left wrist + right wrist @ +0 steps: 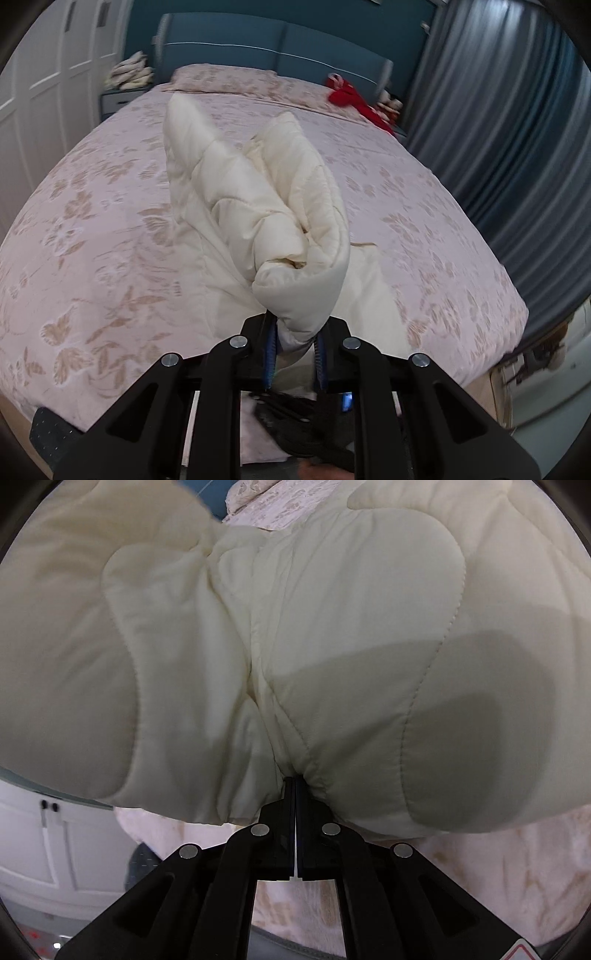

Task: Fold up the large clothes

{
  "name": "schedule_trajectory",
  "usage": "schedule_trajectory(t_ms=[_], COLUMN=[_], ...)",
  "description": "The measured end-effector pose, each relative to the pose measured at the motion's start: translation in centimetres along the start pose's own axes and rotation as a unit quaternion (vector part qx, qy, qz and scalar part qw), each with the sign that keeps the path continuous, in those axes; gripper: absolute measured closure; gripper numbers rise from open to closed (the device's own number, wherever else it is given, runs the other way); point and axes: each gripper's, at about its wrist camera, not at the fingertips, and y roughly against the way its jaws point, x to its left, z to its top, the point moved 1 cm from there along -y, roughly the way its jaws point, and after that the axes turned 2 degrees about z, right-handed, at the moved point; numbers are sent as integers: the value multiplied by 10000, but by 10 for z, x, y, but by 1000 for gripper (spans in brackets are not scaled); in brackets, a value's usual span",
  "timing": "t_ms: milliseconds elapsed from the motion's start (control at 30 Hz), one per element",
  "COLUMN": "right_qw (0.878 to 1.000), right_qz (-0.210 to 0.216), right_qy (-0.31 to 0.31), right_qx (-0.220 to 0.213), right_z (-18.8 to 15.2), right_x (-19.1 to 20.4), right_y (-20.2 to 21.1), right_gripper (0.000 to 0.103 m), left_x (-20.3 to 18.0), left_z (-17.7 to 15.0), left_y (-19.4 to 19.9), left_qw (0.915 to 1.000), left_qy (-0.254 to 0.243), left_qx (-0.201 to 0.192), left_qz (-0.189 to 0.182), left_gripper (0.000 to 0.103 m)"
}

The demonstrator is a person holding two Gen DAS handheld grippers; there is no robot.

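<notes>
Left gripper [295,341]: nearest my left camera, I see its black jaws clamped on a bunched fold of the cream quilted garment [258,206]
Right gripper [295,781]: in my right camera its jaws are pressed almost together, pinching an edge of the same garment [295,627], which fills nearly the whole view
Garment: puffy and stitched in panels, it rises from my left gripper in two upright folds above the bed [92,240], with more cream cloth trailing down onto the bed just below
Bed: pink floral cover, spread out under and beyond the garment
Pillow [221,79]: at the far end of the bed, against the blue headboard [273,48]
Red cloth [351,98]: on the bed's far right corner
Curtain [498,129]: grey-blue, right of the bed
Cabinets [44,74]: white, left of the bed
</notes>
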Motion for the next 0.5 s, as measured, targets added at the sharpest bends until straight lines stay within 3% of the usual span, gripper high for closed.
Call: schedule_trajectory(t_ms=[100, 167, 367, 500], right_qw=[9983, 9983, 9949, 9886], right_qz=[478, 461, -707, -1202], right_qy=[-345, -321, 27, 87], right_qx=[29, -156, -725, -899], right_z=[-6, -13, -24, -28], right_x=[-12, -19, -48, -71], right_y=[26, 59, 150, 184], right_gripper=[103, 103, 101, 101], left_x=[-29, -47, -89, -107], left_z=[-1, -5, -30, -49], left_y=[-16, -32, -83, -110], left_qw=[9992, 9981, 9925, 9882], left_qy=[-347, -523, -886, -1076], left_qx=[149, 287, 817, 1086], left_qz=[-98, -133, -178, -67], left_gripper=[88, 88, 88, 88])
